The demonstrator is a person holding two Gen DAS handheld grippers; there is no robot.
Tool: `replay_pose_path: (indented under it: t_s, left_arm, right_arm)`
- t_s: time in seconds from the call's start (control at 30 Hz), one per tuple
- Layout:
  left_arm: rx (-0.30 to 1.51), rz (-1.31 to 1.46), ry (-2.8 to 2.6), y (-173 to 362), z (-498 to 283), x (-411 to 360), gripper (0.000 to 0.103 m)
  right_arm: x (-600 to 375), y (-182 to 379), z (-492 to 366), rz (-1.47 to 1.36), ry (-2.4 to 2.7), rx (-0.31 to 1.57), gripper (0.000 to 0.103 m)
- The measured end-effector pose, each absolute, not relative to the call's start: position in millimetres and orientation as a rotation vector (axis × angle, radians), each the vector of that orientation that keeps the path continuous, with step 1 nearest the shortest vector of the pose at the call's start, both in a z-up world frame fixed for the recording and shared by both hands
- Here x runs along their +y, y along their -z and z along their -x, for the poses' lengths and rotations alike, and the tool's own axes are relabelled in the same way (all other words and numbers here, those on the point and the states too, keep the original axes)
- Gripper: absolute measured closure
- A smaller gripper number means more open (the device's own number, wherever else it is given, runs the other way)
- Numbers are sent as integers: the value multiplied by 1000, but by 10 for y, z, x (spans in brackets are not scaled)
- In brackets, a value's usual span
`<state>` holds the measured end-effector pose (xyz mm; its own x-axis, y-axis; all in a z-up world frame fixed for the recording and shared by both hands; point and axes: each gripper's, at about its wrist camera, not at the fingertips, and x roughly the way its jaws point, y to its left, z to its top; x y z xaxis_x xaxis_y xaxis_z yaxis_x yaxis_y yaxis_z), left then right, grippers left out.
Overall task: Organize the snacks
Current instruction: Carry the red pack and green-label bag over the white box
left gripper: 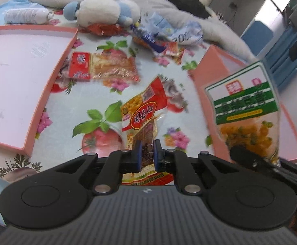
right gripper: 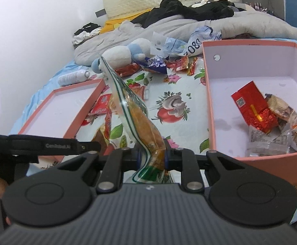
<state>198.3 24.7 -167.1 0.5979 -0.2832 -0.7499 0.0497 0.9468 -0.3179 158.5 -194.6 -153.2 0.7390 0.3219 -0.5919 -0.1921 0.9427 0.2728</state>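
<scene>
My left gripper (left gripper: 147,153) is shut on a red and yellow snack packet (left gripper: 143,114) that lies over the flowered cloth. My right gripper (right gripper: 151,156) is shut on a green and white snack bag (right gripper: 134,112) with orange pieces inside, held up edge-on; the same bag shows in the left wrist view (left gripper: 248,110), raised in front of the deep pink box (left gripper: 209,69). That box (right gripper: 208,94) holds several snack packets, among them a red one (right gripper: 252,108). Another red packet (left gripper: 103,66) lies beside the shallow pink lid (left gripper: 52,69).
A pile of loose snacks and wrappers (left gripper: 164,34) lies at the back by a white and blue plush toy (left gripper: 105,10). A white bottle (left gripper: 26,16) lies at the far left. A grey blanket (right gripper: 168,28) and dark clothes cover the bed behind.
</scene>
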Motion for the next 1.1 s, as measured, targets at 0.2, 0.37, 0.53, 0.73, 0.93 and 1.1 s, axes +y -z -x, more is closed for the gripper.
replay_pose_path:
  t_s: [0.2, 0.37, 0.53, 0.73, 0.93, 1.1]
  left_arm:
    - [860, 281, 234, 1340, -1909, 122, 95]
    - [816, 295, 254, 1071, -1870, 28, 95]
    - [759, 290, 277, 767, -1822, -108, 95]
    - [689, 269, 324, 431, -1798, -364, 95]
    - [654, 266, 393, 294, -1877, -714, 95]
    - [645, 272, 413, 316, -2122, -971, 95]
  right_arm:
    - [-2043, 1326, -1480, -213, -273, 657, 81]
    - [-2166, 1150, -1385, -226, -257, 620, 81]
    - [-2369, 964, -1298, -274, -242, 575, 81]
    - [-2636, 784, -1220, -278, -198, 535, 81]
    - [-2905, 707, -1236, -255, -136, 501, 80]
    - [-3126, 766, -1369, -227, -88, 496, 80]
